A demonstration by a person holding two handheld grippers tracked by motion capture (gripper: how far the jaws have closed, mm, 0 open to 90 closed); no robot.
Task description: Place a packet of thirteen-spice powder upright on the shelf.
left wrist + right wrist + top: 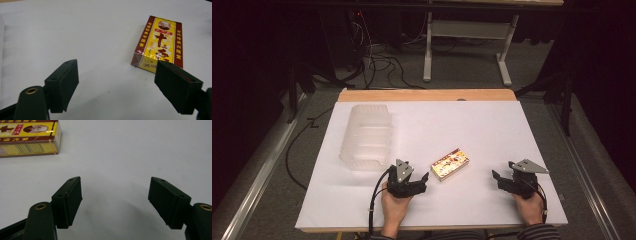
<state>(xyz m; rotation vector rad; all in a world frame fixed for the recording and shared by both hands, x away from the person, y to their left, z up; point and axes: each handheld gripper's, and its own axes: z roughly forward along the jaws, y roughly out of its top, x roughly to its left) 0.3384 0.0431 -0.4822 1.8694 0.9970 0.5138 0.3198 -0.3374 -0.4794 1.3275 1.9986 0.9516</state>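
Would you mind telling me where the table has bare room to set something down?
The far right half of the white table, beyond the yellow box, is bare. So is the near strip between the left gripper and right gripper. The left side is crowded by the clear plastic bin.

Glossy printed cardboard box [158, 43], translucent ribbed plastic container [366, 136], matt white tabletop [492, 130].

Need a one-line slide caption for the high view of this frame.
Two hand-held grippers, left gripper and right gripper, both open, flank a yellow box on the white table, beside a clear plastic bin.
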